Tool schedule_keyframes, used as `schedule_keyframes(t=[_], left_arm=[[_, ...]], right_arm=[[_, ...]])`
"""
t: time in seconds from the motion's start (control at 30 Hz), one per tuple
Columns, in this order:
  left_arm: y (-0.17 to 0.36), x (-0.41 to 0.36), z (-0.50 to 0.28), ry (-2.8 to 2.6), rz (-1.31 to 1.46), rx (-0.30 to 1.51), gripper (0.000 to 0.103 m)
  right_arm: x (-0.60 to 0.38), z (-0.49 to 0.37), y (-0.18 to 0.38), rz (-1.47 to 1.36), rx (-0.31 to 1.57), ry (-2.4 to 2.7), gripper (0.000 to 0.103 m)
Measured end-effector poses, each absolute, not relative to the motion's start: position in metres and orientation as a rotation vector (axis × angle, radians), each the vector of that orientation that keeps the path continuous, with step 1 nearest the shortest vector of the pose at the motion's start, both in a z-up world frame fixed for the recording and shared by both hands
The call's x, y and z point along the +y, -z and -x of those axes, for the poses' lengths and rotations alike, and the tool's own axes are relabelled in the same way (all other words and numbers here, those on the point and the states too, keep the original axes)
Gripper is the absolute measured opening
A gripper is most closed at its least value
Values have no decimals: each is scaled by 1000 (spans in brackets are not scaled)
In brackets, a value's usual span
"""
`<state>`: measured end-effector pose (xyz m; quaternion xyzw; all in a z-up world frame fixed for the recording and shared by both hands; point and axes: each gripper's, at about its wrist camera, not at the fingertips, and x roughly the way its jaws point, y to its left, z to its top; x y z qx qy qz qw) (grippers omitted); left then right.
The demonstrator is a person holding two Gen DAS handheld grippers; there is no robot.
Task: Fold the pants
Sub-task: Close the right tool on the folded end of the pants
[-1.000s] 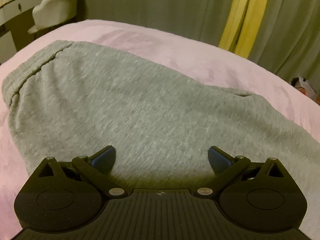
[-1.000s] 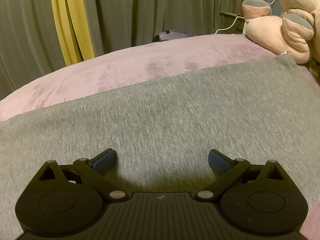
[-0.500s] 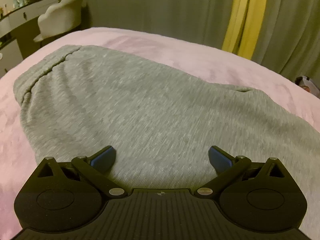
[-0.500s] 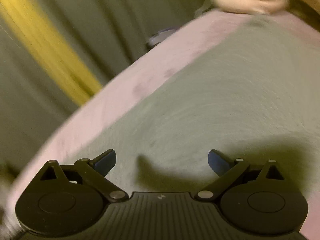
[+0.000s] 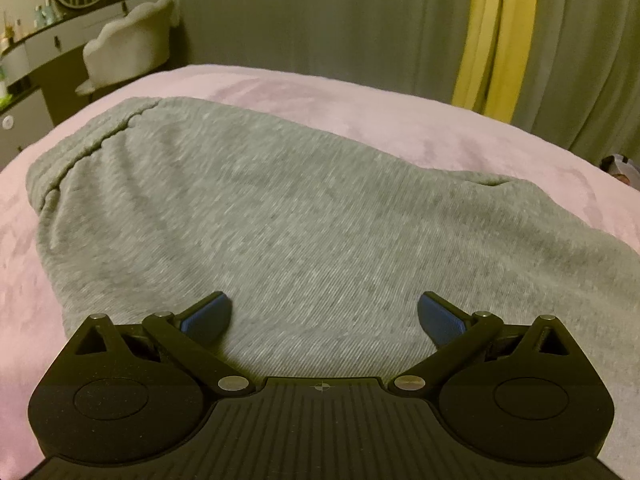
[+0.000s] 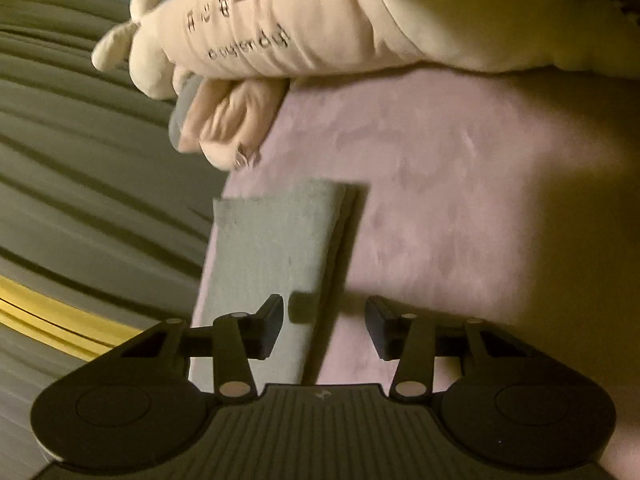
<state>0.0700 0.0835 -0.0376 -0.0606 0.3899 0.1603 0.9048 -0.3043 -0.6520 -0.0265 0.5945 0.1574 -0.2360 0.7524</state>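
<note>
- The grey heathered knit pants [image 5: 288, 216] lie flat on the pink plush bed [image 5: 360, 108]. Their long axis runs from the ribbed waistband [image 5: 80, 152] toward the leg end [image 6: 276, 216].
- Our left gripper [image 5: 323, 316] hangs over the pants body, on the leg side of the waistband. Its jaws are wide apart and hold nothing.
- Our right gripper [image 6: 325, 324] is rolled sideways near the leg end, with its jaws spread and gripping nothing. One finger is over the grey cloth and the other over bare pink bed, so the leg's long edge runs between them. We can't tell whether it touches.
- We judge the right gripper to be the nearer one for a hem pick. The hem lies straight ahead of its jaws, so it has to go forward along the leg.
- The left view shows the waistband and the wide body but not the hem.
- The right view shows the hem, with a cream plush toy [image 6: 248, 40] beyond it. It doesn't show the waistband and is blurred.
</note>
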Motion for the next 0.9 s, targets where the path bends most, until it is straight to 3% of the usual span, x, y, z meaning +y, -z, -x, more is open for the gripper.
schedule_keyframes(t=[0.57,0.73,0.9], left_arm=[[41,79,-73,-338,116,797,103],[42,79,-74,-339,115,793,103],[42,79,-74,-338,116,794,103]], right_arm=[[-692,234,38,-1103,332,423,43],[-689,231,35,-1051,341,384,53],[-686,219,31,-1011,339,338,83]])
